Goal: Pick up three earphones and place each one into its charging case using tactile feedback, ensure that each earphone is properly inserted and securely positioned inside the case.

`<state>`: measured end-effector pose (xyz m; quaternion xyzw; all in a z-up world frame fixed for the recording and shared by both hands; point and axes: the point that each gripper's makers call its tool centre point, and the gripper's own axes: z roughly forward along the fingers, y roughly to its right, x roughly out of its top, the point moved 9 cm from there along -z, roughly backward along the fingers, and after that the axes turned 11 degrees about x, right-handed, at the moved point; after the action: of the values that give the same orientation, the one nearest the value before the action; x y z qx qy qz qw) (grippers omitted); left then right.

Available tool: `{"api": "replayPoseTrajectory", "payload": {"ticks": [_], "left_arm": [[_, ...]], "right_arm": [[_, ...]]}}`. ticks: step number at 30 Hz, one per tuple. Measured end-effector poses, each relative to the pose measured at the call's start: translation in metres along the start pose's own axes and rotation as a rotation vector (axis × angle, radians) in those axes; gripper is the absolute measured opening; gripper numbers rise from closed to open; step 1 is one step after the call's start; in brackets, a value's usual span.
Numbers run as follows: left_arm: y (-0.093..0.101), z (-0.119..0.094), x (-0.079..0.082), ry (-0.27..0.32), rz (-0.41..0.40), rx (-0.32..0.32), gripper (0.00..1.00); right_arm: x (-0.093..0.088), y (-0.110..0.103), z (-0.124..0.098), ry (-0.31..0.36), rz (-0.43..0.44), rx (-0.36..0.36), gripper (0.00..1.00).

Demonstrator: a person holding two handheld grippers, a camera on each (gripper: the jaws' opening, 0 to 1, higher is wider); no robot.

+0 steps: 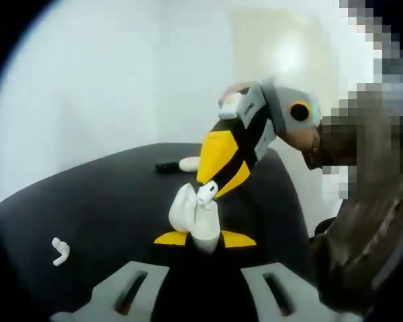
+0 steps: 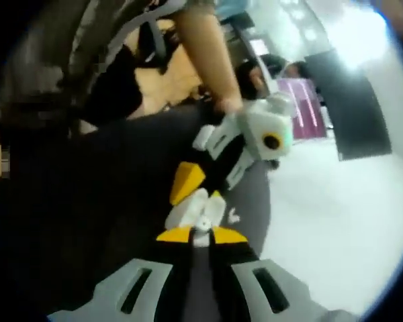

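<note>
White and glossy, the open charging case [image 1: 191, 216] stands pinched between the yellow tips of the left gripper [image 1: 205, 239], lid up, low in the middle of the left gripper view. Right above it the right gripper [image 1: 218, 176] comes down from the upper right, its yellow jaws closed on an earphone [image 1: 207, 192] whose stem points into the case mouth; whether it touches the case I cannot tell. In the right gripper view the same meeting shows blurred: the case [image 2: 196, 209] sits just past the right gripper's own tips [image 2: 201, 235], with the left gripper [image 2: 195, 201] reaching in from above, a hand [image 2: 223, 102] on its grey body. A second earphone [image 1: 60, 251] lies loose on the dark table [image 1: 107, 194], well to the left, with bare surface around it. Near the far edge lie a white item [image 1: 189, 164] and a small black one [image 1: 166, 166], just beside each other. Beyond the table rise pale walls.
</note>
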<state>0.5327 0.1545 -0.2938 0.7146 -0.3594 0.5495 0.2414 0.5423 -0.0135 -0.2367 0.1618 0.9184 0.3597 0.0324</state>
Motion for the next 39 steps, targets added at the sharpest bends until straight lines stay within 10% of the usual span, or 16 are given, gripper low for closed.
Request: {"api": "replayPoseTrajectory", "payload": {"ticks": [19, 22, 29, 32, 39], "left_arm": [[0.008, 0.003, 0.002, -0.002, -0.005, 0.000, 0.14], [0.005, 0.002, 0.001, -0.002, -0.005, 0.000, 0.14], [0.013, 0.004, 0.004, -0.005, -0.006, 0.005, 0.14], [0.013, 0.004, 0.004, -0.005, -0.007, 0.008, 0.14], [0.016, 0.005, 0.006, -0.009, -0.018, 0.002, 0.14]], "right_arm": [[-0.010, 0.000, -0.004, 0.075, 0.117, 0.046, 0.14], [-0.022, -0.005, -0.008, 0.257, 0.329, -0.017, 0.14], [-0.061, 0.008, -0.024, 0.902, 1.153, -0.182, 0.16], [-0.069, 0.010, -0.014, 0.898, 1.332, -0.106, 0.25], [-0.056, -0.007, 0.020, 0.774, 1.174, 0.206, 0.39]]}}
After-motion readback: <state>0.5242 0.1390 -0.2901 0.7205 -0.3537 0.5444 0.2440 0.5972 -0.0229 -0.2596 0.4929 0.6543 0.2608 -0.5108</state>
